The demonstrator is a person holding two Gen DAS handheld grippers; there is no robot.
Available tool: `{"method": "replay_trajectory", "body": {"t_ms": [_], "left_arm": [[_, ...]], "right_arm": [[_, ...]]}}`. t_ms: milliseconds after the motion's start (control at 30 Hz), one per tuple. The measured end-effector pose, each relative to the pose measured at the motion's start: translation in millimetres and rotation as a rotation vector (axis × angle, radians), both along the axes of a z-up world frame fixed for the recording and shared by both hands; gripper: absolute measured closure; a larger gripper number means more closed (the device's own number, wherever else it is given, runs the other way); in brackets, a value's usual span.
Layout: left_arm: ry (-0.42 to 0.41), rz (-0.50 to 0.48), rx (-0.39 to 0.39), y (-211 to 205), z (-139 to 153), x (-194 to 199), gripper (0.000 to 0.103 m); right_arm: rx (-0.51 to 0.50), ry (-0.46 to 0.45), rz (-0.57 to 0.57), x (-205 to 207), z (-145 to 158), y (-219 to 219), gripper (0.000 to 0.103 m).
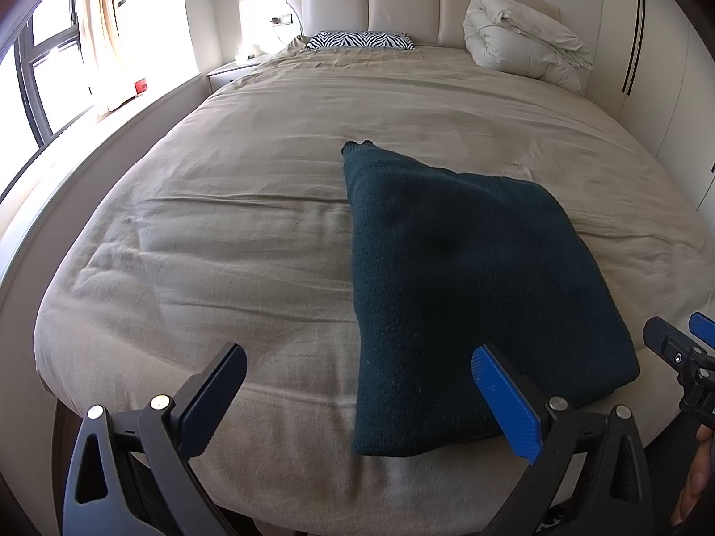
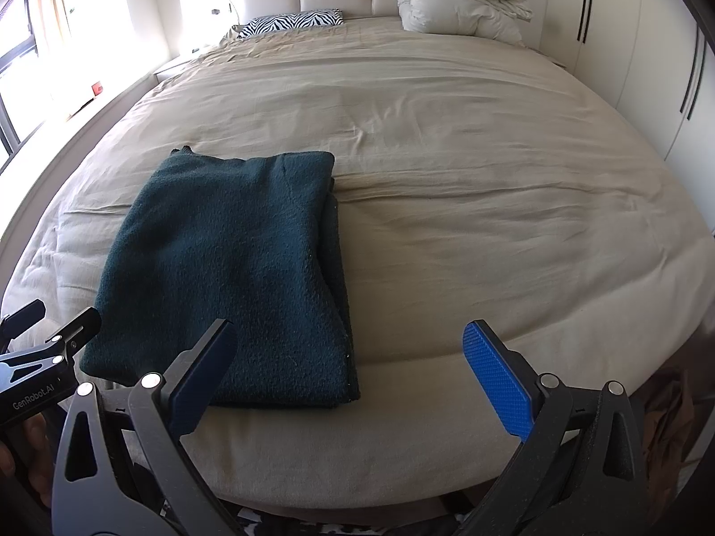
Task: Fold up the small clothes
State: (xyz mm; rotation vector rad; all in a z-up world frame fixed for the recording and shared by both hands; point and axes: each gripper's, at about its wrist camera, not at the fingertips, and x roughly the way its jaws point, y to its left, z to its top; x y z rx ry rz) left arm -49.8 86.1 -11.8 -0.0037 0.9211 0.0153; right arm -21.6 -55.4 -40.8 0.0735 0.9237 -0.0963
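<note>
hand-held gripper [image 2: 351,377] beside folded sweater [image 2: 237,277]

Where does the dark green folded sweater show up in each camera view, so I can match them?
Left wrist: dark green sweater lies right of centre, by the right finger.
Right wrist: it lies left of centre, behind the left finger.
Shared landmark: zebra pillow at the headboard.
</note>
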Motion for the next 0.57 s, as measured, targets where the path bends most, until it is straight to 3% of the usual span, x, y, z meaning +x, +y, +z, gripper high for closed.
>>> {"method": "replay_trajectory", "body": {"t_ms": [567], "left_arm": [[0.0,-0.005,-0.002,-1.0,-1.9,1.1,0.0]], "right_arm": [[-0.003,0.006,0.005,1.0,-2.0,-0.1,0.0]]}}
